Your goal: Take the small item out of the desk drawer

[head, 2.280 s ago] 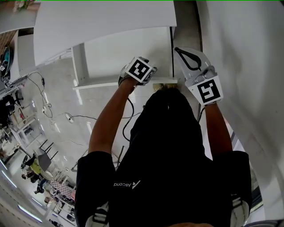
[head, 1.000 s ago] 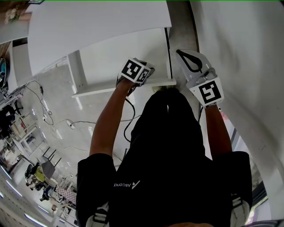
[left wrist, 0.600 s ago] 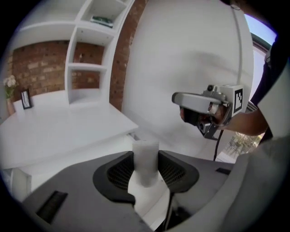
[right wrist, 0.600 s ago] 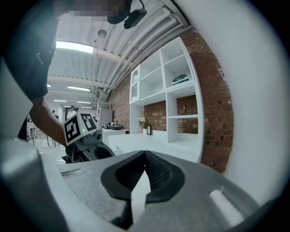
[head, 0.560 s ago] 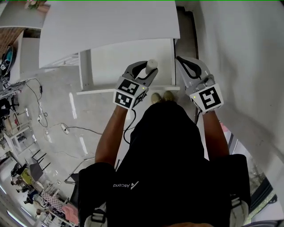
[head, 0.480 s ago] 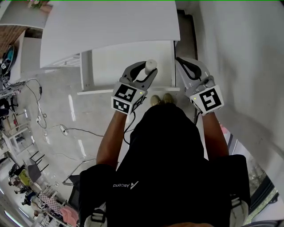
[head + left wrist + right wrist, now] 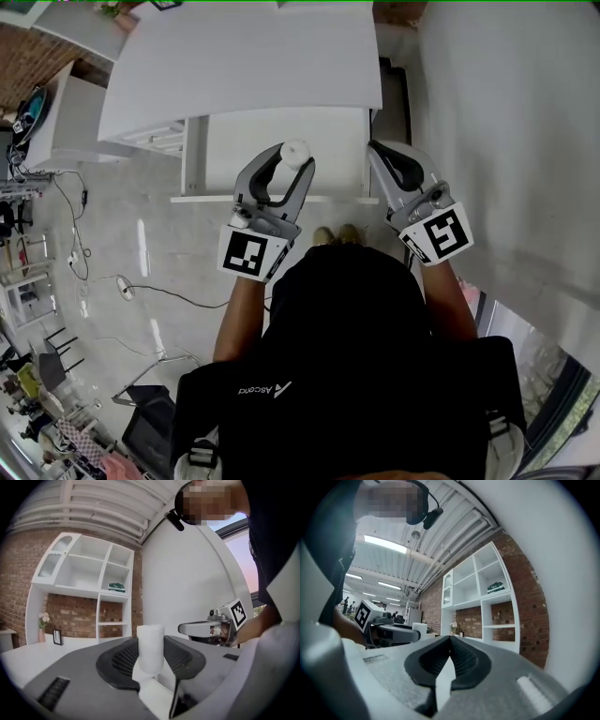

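In the left gripper view a small white cylinder [image 7: 150, 648] stands upright between the dark pads, with my left gripper [image 7: 151, 660] shut on it. The head view shows that same cylinder [image 7: 296, 149] at the tips of the left gripper [image 7: 292, 159], held above the white pulled-out drawer [image 7: 333, 141] under the white desk top [image 7: 234, 66]. My right gripper [image 7: 374, 150] hovers at the drawer's right edge. Its jaws meet in the right gripper view [image 7: 450, 641] with nothing between them. From there the left gripper [image 7: 393, 633] and its cylinder [image 7: 420, 627] show at the left.
A white wall [image 7: 506, 122] runs close along the right. Cables [image 7: 122, 291] lie on the glossy floor at the left, beside a low white cabinet [image 7: 66, 122]. A white shelf unit [image 7: 89, 588] stands against a brick wall beyond the desk.
The left gripper has come up out of the drawer with the white cylinder in its jaws and drawn back toward the person. The right gripper has stayed by the drawer's right edge.
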